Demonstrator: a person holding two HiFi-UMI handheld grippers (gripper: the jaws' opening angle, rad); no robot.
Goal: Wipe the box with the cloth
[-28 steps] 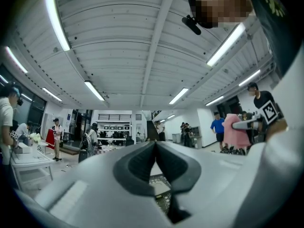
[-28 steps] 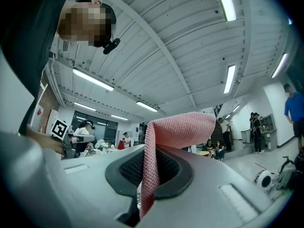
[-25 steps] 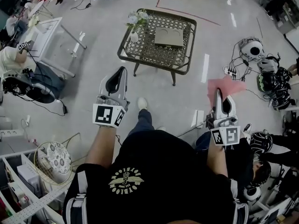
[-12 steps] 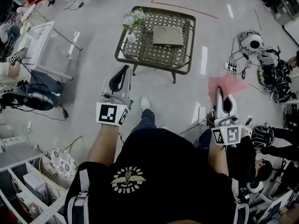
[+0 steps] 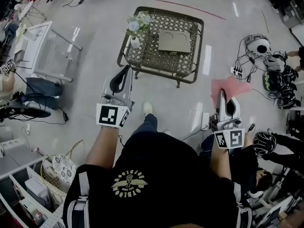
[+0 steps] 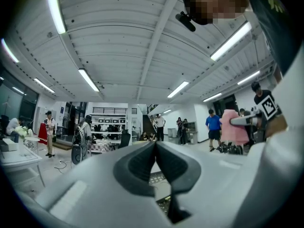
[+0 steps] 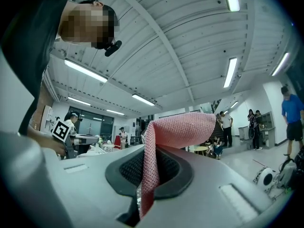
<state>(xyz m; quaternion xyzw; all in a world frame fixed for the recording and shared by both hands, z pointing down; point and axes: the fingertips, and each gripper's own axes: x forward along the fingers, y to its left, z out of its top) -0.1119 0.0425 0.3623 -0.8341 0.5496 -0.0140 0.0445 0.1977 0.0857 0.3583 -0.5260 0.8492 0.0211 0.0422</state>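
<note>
Cloth (image 5: 229, 85) clamped in right gripper (image 5: 227, 99) seemingly hides its fingertips; box (image 5: 174, 41) lies distant.

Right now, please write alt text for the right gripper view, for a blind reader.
The right hand-held gripper is shut on a pink knitted cloth, which rises from between the grey jaws and folds over to the right. Behind it are a white ribbed ceiling with strip lights and a few distant people.
</note>
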